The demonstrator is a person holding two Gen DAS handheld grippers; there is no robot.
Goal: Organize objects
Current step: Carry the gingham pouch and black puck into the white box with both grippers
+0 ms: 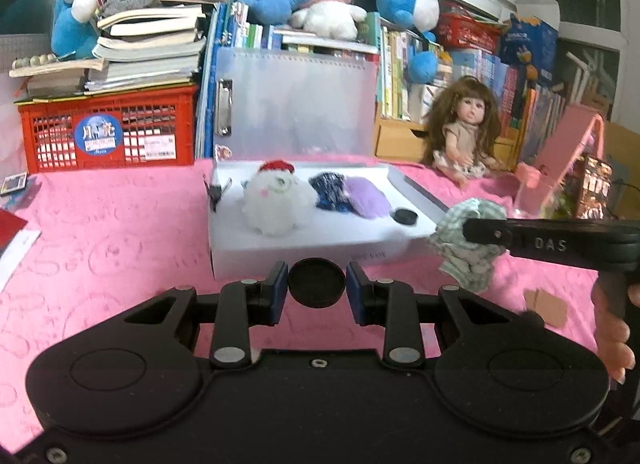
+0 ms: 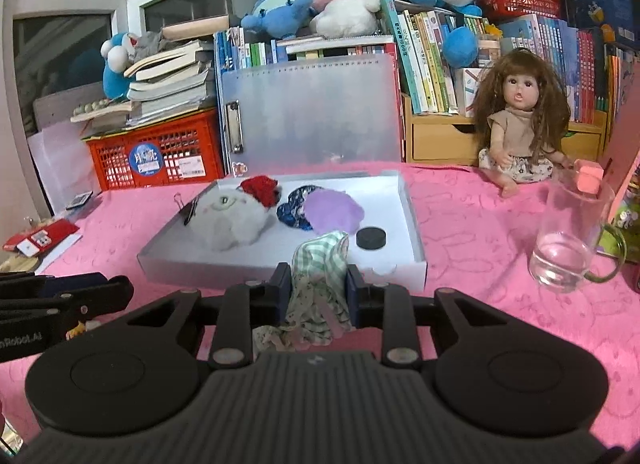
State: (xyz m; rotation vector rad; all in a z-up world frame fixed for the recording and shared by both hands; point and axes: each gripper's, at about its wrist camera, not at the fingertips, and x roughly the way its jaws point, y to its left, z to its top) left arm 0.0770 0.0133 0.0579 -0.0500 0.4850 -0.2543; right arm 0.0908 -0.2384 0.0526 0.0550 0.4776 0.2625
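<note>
My left gripper [image 1: 317, 284] is shut on a black round disc [image 1: 316, 282], held just in front of the white shallow box [image 1: 300, 254]. My right gripper [image 2: 318, 284] is shut on a green checked cloth bundle [image 2: 320, 264], near the box's front edge [image 2: 280, 270]; the bundle also shows in the left wrist view [image 1: 468, 248]. In the box lie a white plush with a red hat [image 2: 236, 216], a dark blue patterned pouch [image 2: 294, 204], a purple pouch [image 2: 334, 210], a second black disc [image 2: 371, 238] and a binder clip [image 2: 188, 208].
A pink cloth [image 2: 480, 224] covers the table. A glass mug [image 2: 572, 232] stands at the right, a doll [image 2: 520, 124] behind it. A red crate [image 2: 160, 156], a grey folder [image 2: 312, 112], books and plush toys line the back. Cards [image 2: 36, 240] lie at the left.
</note>
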